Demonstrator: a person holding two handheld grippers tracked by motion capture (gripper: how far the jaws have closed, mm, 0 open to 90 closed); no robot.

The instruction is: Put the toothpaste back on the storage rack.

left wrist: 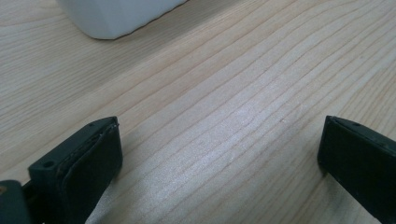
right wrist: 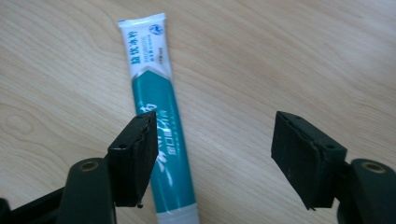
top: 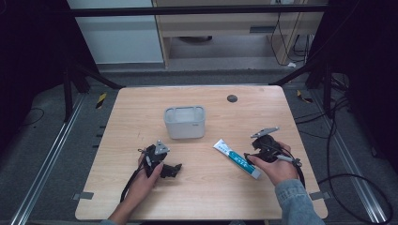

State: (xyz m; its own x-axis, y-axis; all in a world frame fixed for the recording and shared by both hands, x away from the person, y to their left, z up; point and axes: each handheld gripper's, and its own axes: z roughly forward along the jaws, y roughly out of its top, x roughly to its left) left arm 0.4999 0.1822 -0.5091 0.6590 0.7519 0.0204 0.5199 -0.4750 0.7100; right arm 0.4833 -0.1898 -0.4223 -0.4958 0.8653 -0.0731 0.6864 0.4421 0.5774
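The toothpaste tube (right wrist: 156, 135) lies flat under your right gripper (right wrist: 215, 154), beside one finger (right wrist: 135, 158). Its jaws stand apart, gripping nothing. Your left gripper (left wrist: 219, 154) gapes wide, empty.

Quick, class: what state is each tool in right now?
Left tool: open, nothing between its jaws.
Right tool: open above the toothpaste tube, not gripping it.

Object: white-and-teal plastic toothpaste tube (right wrist: 156, 116), lying on the pale wooden table (right wrist: 280, 56).
Dark blue print: a column of Chinese characters on the white band near the tube's flat crimped end, too small to read surely.
Logo: small round blue emblem beside those characters.
White print: larger lettering on the teal body, partly hidden, unreadable.
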